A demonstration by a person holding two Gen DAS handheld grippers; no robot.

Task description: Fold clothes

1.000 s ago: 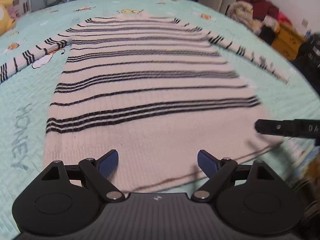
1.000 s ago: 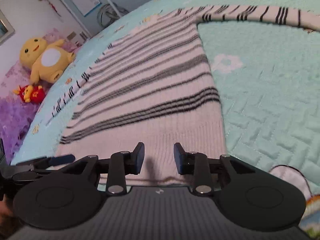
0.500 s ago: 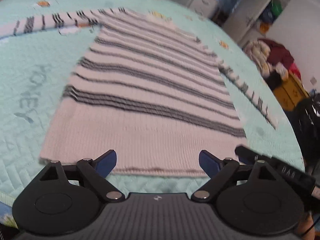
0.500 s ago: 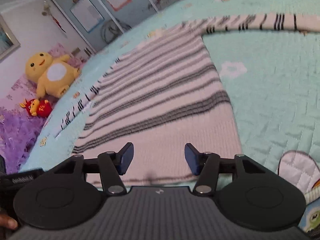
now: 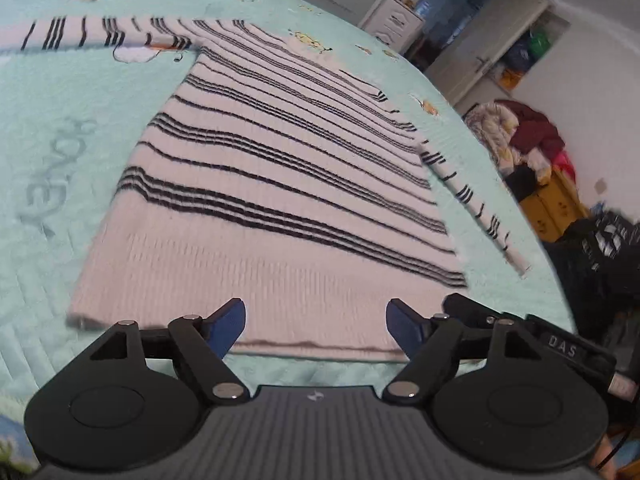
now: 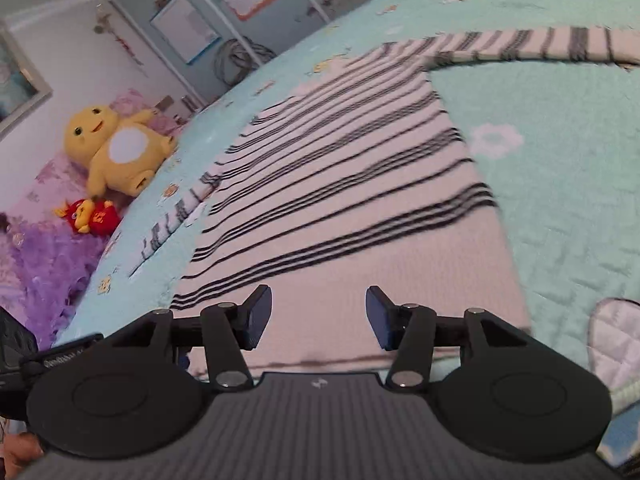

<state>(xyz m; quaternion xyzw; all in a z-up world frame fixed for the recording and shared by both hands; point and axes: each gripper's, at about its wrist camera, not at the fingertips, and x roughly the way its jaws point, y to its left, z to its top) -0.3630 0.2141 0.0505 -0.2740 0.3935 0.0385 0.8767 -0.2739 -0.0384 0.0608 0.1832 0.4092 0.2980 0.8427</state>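
1. Sweater: a cream knitted sweater with thin black stripes [image 5: 280,184] lies flat and spread out on the mint-green quilted bedspread [image 5: 60,128]. Its long axis runs from the near hem away to the far neckline. Both sleeves lie out sideways, unfolded.
2. Left sleeve [image 5: 92,34] stretches out at the far left, roughly at right angles to the body. Right sleeve [image 5: 472,196] angles down along the right edge.
3. Left gripper [image 5: 316,326]: blue-padded fingers spread wide, holding nothing, poised just in front of the near hem, left of centre. The hem lies straight ahead of it, running crosswise between the fingers.
4. Right gripper [image 6: 318,316]: fingers also parted wide, empty, poised over the plain band above the hem towards the right corner. From the left wrist view it shows just beside the left gripper.
5. Judgement: both tools stand about equally close to the hem, one nearer each end. The scene would fit a sweater laid out for folding or one opened flat again. Any lengthwise fold would carry the hem along the long axis towards the neckline.
6. Off the bed, far left: a yellow plush toy [image 6: 120,148].
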